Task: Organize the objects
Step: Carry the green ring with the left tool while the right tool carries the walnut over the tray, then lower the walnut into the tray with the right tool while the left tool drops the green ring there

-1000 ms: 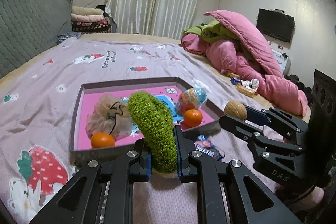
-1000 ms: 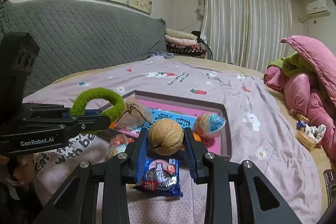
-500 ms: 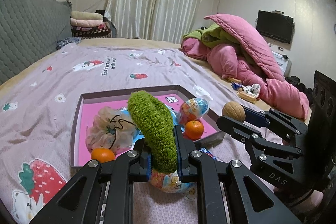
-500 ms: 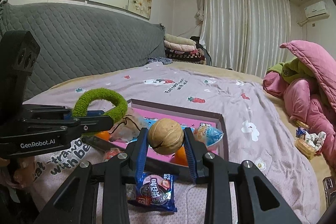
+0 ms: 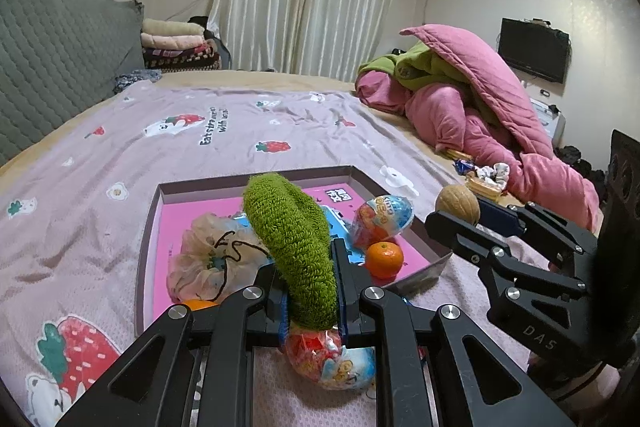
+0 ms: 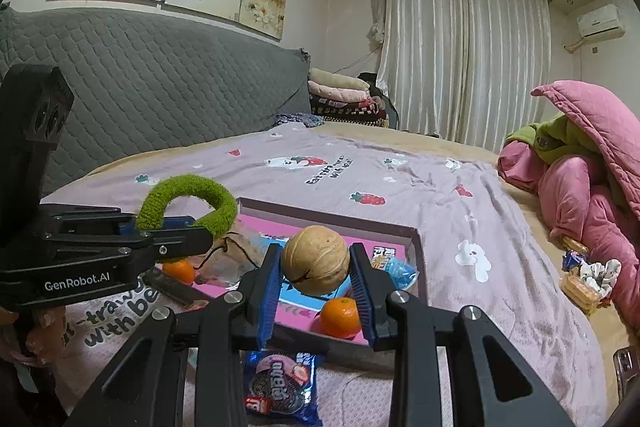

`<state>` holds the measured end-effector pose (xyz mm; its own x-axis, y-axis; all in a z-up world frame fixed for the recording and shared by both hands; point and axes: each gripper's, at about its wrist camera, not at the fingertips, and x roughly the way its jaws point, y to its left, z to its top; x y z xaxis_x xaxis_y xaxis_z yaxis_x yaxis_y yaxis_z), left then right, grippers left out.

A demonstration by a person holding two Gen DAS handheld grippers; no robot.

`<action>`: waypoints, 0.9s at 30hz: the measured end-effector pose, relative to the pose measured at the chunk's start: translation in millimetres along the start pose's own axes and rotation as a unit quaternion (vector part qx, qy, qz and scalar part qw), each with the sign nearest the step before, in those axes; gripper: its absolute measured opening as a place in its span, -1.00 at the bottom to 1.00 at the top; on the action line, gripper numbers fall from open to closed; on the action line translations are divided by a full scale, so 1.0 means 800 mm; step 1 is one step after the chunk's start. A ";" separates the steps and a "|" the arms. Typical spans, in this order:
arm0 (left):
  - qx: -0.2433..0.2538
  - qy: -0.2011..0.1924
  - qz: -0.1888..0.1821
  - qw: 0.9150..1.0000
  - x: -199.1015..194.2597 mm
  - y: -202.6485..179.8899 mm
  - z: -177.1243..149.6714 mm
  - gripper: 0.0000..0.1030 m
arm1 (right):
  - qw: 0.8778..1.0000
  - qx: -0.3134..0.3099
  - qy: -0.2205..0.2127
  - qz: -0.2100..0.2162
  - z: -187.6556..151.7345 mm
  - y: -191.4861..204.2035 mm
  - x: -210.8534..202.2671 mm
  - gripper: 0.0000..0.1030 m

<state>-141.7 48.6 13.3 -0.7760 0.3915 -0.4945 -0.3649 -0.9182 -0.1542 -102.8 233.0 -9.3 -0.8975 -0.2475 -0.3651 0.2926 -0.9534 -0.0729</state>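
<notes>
**Two loads held above the box, and a soft bed beneath**

We have both tools loaded. Our left tool is clamped on the green knitted ring, which stands up from between its fingers. Our right tool is clamped on the walnut, gripped at its sides by the blue pads. Both hang just short of the near edge of the shallow box with the pink floor.

Already in the box lie a mesh pouch, a foil-wrapped egg and a mandarin; a second mandarin sits by the near left corner. Outside it, on our side, lie another foil egg and a cookie packet.

We judge the walnut the riskier load. It is round and hard, held only on two narrow contacts, so a tilt of the wrist could let it slip. Released from height, it may well bounce or roll over the low wall. The ring is soft and will settle, but it could land on the pouch and slide off. The two tools are near each other, so crossing paths over the box might knock them together.

The box rests on a bed under a mauve strawberry-print sheet, yielding and slightly wrinkled. A grey quilted headboard, pale curtains, heaped pink bedding and a wall television surround it.
</notes>
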 end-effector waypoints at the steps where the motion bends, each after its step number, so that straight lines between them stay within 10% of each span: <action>1: -0.001 0.001 0.001 1.000 0.002 0.000 0.001 -0.67 | 1.000 0.000 0.000 0.000 0.001 -0.001 0.001 -0.34; 27: -0.003 0.073 -0.008 0.997 0.094 0.004 -0.002 -0.67 | 0.996 0.029 0.075 -0.029 -0.007 -0.051 0.058 -0.34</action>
<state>-200.0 74.8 -25.9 -0.6874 0.3936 -0.6104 -0.3734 -0.9124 -0.1678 -154.8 261.7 -28.6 -0.8515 -0.1680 -0.4968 0.2189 -0.9747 -0.0455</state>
